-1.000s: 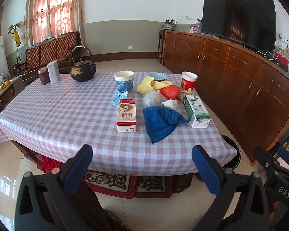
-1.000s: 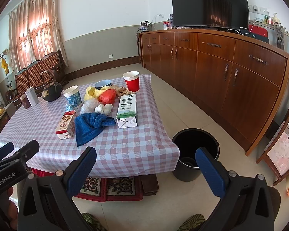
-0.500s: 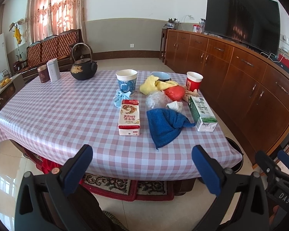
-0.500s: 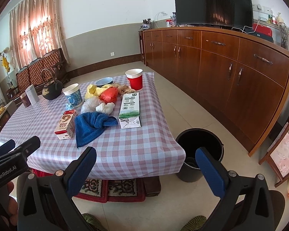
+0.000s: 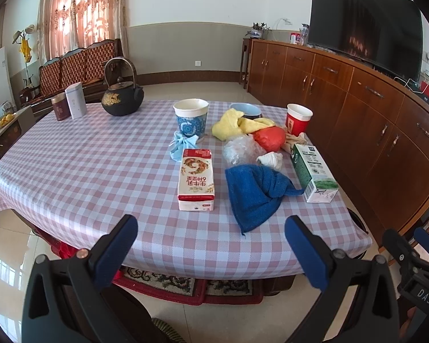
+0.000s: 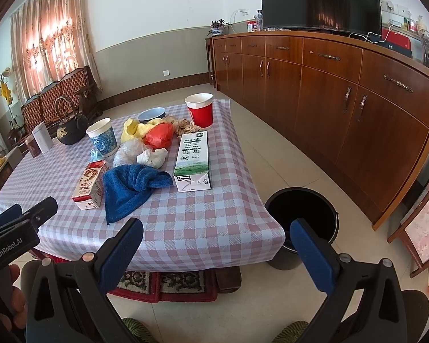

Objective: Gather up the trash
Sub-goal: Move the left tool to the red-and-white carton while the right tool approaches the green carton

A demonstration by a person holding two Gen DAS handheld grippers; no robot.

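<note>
Trash: a cluster on the table (image 5: 71,168), toward its right end near the black bucket (image 6: 303,223); red milk carton (image 5: 196,178) lying flat, green milk carton (image 6: 193,164) lying flat nearest the bucket's side, clear plastic wad (image 5: 241,150), white wad (image 6: 154,157), red bag (image 6: 160,138), yellow bag (image 5: 228,124)
Other things on the table: blue cloth (image 5: 256,193) between the two cartons; blue paper cup (image 5: 191,120) and red paper cup (image 6: 200,108) upright, farther from the bucket
Bucket: on the floor, just beside the table's right edge
Left tongs (image 5: 211,253): held level off the table's near edge, pointing at the cartons; pads wide apart, nothing between them
Right tongs (image 6: 214,253): level, aimed between the table corner and the bucket; pads wide apart, empty
</note>
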